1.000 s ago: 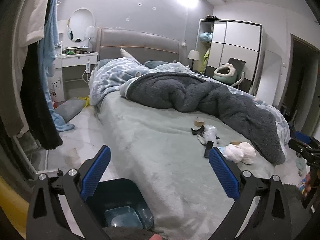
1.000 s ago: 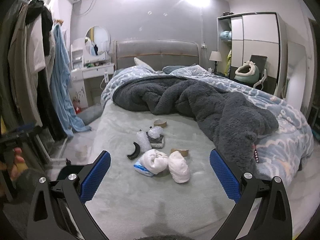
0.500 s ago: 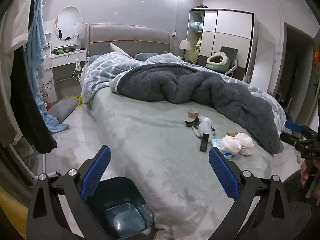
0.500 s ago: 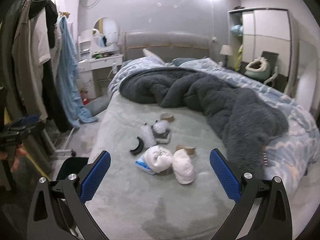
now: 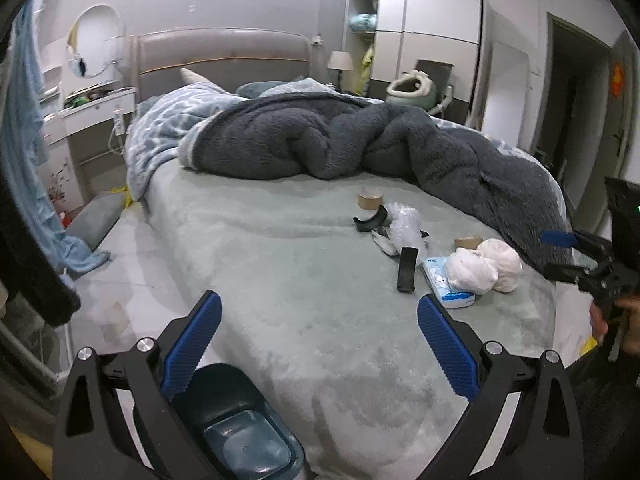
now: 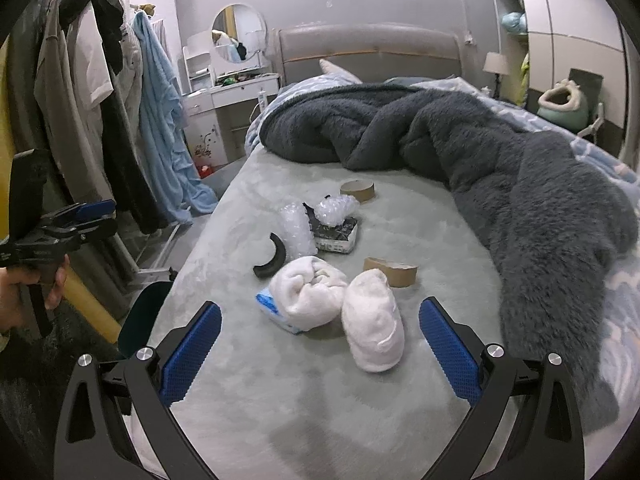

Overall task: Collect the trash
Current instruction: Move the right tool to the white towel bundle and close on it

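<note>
Right wrist view: right tool (image 6: 320, 350) wide apart, holding nothing, above the bed (image 6: 280, 400) near its foot.
Left wrist view: left tool (image 5: 319, 344) wide apart, holding nothing, over the bed's near corner.
Trash: clustered mid-bed, beside the grey blanket (image 6: 540, 184).
White bundles: two (image 6: 308, 296), (image 6: 374, 324) touching, just ahead of the right tool.
Blue packet (image 6: 269, 307): partly under the left bundle.
Tape cores: one (image 6: 390, 271) behind the bundles, one (image 6: 357, 190) farther back.
Bubble wrap (image 6: 297, 229): beside a dark box (image 6: 336, 234).
Black curved piece (image 6: 272, 262): left of the bundles.
Bin (image 5: 236, 420): on the floor at the bed's corner, below the left tool.
</note>
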`<action>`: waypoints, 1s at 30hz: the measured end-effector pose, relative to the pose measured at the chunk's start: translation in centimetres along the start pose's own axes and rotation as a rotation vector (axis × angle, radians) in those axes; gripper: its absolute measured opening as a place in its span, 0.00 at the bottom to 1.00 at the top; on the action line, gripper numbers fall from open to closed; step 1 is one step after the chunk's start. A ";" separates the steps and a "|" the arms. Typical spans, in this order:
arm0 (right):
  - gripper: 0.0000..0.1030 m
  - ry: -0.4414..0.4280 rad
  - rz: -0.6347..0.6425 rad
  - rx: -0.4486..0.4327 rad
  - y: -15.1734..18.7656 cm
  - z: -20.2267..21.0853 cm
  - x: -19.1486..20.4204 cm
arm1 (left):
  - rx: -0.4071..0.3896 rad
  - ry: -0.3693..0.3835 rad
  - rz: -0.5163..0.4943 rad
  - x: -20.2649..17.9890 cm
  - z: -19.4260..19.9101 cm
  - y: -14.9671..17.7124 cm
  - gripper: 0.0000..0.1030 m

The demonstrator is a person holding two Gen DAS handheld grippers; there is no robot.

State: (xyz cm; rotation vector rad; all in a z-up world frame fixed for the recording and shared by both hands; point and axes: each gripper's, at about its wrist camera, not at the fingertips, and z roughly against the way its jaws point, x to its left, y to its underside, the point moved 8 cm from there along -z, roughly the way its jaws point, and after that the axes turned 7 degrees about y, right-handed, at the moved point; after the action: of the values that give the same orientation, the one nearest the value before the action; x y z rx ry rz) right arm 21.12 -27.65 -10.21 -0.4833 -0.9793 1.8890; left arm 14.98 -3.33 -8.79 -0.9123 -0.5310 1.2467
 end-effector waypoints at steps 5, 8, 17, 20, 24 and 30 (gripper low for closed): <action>0.88 -0.044 -0.004 0.048 0.2 -2.5 -1.4 | 0.023 0.042 -0.005 -0.1 -2.5 -0.3 0.96; 0.78 -0.058 0.014 0.079 0.7 -3.5 -2.0 | 0.026 0.069 -0.024 -0.6 -3.7 -0.6 0.95; 0.69 -0.088 0.045 0.134 1.9 -5.0 -3.2 | 0.067 0.169 -0.037 -2.8 -7.6 -0.7 0.85; 0.67 -0.103 0.062 0.144 1.9 -5.4 -3.1 | 0.080 0.180 -0.042 -3.5 -8.7 -0.7 0.82; 0.63 -0.119 0.090 0.161 2.0 -6.2 -3.0 | 0.103 0.192 -0.042 -4.1 -10.0 -0.4 0.77; 0.51 -0.121 0.095 0.167 2.3 -6.2 -3.3 | 0.145 0.226 -0.042 -5.2 -12.1 0.2 0.64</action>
State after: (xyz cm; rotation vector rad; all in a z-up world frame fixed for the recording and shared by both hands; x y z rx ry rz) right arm 25.69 -28.44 -16.00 -0.3252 -0.8802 2.0854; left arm 22.87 -11.80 -14.97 -0.9008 -0.2760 1.1123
